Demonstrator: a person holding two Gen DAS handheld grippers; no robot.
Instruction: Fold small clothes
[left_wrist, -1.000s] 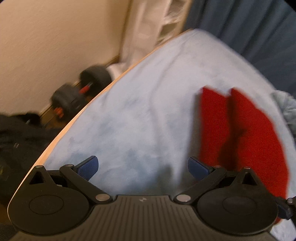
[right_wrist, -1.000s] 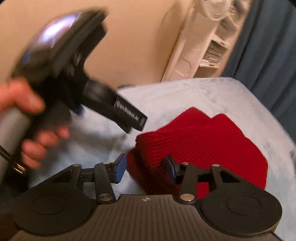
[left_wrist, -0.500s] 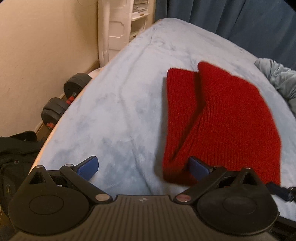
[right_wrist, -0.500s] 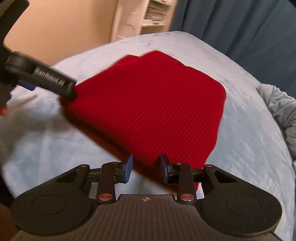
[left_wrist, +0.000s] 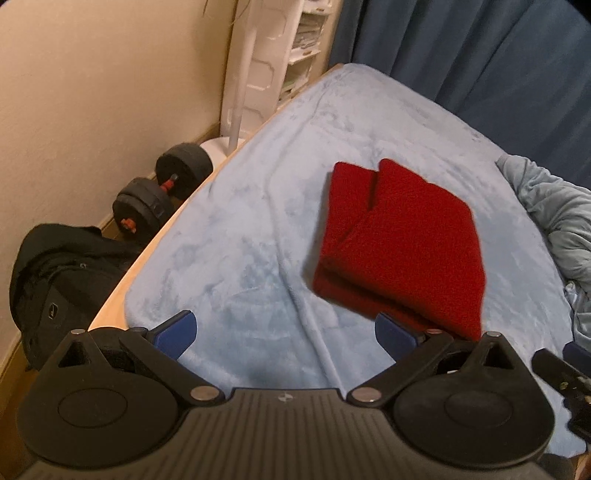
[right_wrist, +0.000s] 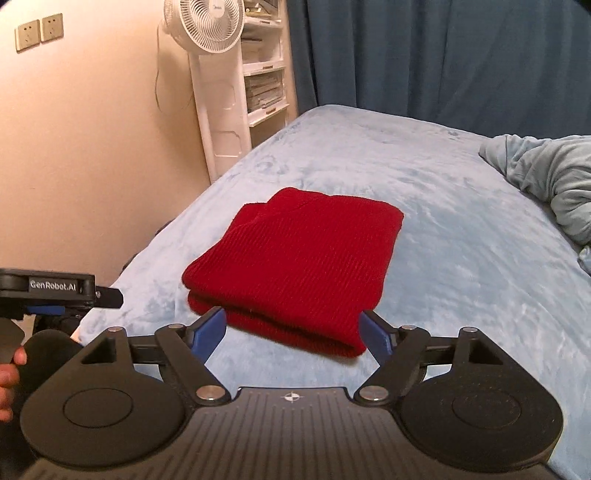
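red knit garment (right_wrist: 295, 266) lies folded on the light blue bed cover (right_wrist: 461, 258), roughly mid-bed, a bit toward the left edge. stacked layers show at its near edge; in the left wrist view (left_wrist: 399, 243) a split shows at the far end where two parts meet. looks like a finished fold: flat, compact, nothing touching it.

right gripper (right_wrist: 293, 328): jaws wide apart and opening. near edge of the garment sits in line between the blue pads (right_wrist: 210, 328), but they don't press on it. reads as a release, garment resting on the bed by its own weight.

left gripper (left_wrist: 286, 332): jaws wide apart, nothing between them, only bed cover below. garment is just beyond and right of its right pad. in the right wrist view this tool (right_wrist: 59, 288) sits off the bed's left edge, a hand (right_wrist: 9, 373) on its grip. judgement: both tools clear so the fold isn't dragged.

crumpled pale blue bedding (right_wrist: 546, 177) is at the far right, well apart from the garment.

containers: white shelf unit (right_wrist: 266, 81) at the far wall beside the fan (right_wrist: 207, 26), stacked with what look like papers or books, too small to tell. black bag (left_wrist: 62, 280) on the floor left of the bed, near the dumbbell (left_wrist: 162, 195); contents not visible.
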